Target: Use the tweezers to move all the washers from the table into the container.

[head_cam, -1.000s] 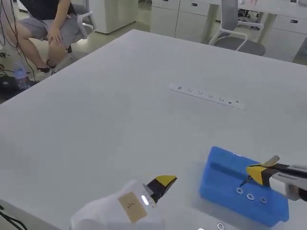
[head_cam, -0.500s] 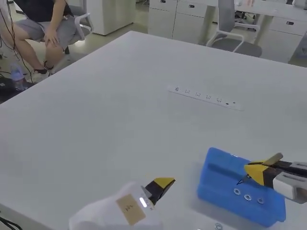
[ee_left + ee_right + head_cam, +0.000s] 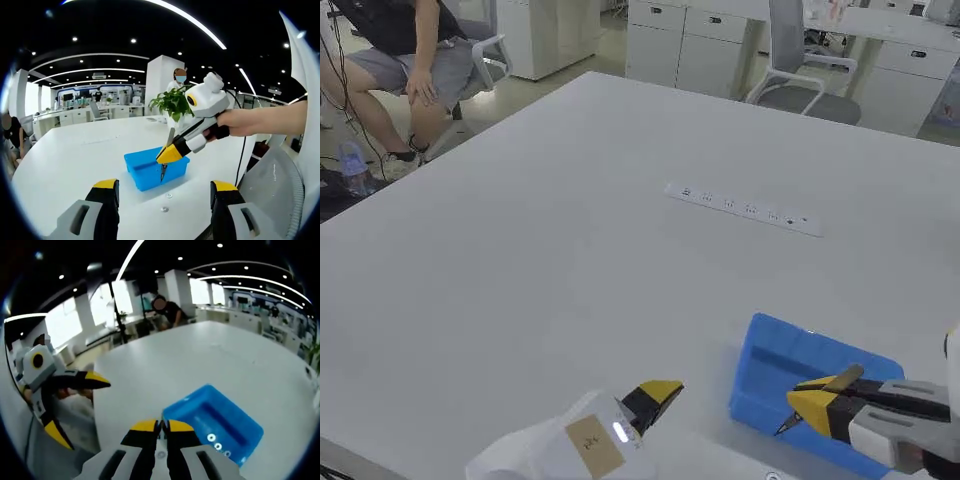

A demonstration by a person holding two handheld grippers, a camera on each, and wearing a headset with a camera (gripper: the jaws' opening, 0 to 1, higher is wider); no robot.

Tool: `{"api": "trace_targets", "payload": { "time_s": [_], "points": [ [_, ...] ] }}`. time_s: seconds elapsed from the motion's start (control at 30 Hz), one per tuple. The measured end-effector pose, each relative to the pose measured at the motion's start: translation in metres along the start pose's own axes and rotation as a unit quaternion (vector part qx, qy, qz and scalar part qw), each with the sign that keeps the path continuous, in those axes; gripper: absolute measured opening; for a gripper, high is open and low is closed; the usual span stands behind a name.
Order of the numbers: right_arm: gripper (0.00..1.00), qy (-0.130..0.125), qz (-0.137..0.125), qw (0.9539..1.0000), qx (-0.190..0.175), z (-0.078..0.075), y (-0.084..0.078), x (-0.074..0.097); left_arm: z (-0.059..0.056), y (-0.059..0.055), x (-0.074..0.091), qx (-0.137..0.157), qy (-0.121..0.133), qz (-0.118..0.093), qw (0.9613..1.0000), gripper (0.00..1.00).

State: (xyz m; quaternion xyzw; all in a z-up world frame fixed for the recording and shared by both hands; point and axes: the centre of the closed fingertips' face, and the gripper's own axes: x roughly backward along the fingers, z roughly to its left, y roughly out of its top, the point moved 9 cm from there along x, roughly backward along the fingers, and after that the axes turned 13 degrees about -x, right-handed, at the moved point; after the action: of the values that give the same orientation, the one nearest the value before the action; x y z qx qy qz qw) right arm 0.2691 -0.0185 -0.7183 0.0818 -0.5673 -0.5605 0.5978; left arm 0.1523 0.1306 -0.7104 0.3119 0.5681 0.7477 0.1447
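**Right gripper holds the tweezers at the container's near wall; washers both in it and on the table**

From my seat, the left gripper view gives the clearest look. The right gripper point(image 3: 169, 154) comes in from the right, held by a hand point(image 3: 240, 122). Its yellow jaws are clamped on the tweezers point(image 3: 163, 171), which point steeply down. Their dark tip sits just at the near wall of the blue container point(image 3: 147, 175). I cannot tell whether the tip is over the rim or over the table beside it, nor whether it carries anything.

Two washers point(image 3: 169, 195) lie on the white table point(image 3: 570, 250), just in front of that near wall and close to each other. They are between the container and my left gripper point(image 3: 165, 184). That gripper's jaws stand wide apart with nothing between them.

In the right gripper view, three washers point(image 3: 218, 445) lie in a short row on the container's floor, toward its near corner. The right jaws rise nearly together at the bottom of that view. The left gripper shows off to the left there, its jaws spread.

In the head view the left gripper sits left of the container and apart from it, near the table's front edge. A power strip point(image 3: 745, 208) lies farther back on the table, well apart from the container. A person point(image 3: 410, 50) sits on a chair beyond the table's far left corner.
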Motion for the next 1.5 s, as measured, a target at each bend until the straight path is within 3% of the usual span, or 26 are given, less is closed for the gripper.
{"api": "trace_targets", "payload": {
  "time_s": [0.17,0.37,1.07,1.23,1.4,1.5],
  "points": [
    [0.03,-0.001,0.032,0.9995,-0.002,-0.007,-0.015,-0.007,0.001,0.0,0.0,0.002,0.002,-0.001,1.0,0.75],
    [0.04,-0.001,0.048,0.9988,-0.003,-0.009,-0.024,-0.009,0.001,0.0,0.001,0.001,0.004,0.0,1.0,0.75],
    [0.04,0.009,0.07,0.9973,0.018,-0.002,-0.033,-0.015,0.001,0.0,0.002,0.003,0.005,-0.002,1.0,0.75],
    [0.04,0.01,0.074,0.9961,0.047,0.003,-0.033,-0.017,0.002,0.0,0.002,0.003,0.006,-0.002,1.0,0.75],
    [0.04,0.01,0.091,0.9878,0.126,0.015,-0.037,-0.02,0.002,0.001,0.002,0.003,0.006,-0.002,1.0,0.75],
    [0.04,0.009,0.087,0.9879,0.128,0.016,-0.041,-0.022,0.002,0.0,0.002,0.003,0.006,-0.002,1.0,0.75]
  ]
}}
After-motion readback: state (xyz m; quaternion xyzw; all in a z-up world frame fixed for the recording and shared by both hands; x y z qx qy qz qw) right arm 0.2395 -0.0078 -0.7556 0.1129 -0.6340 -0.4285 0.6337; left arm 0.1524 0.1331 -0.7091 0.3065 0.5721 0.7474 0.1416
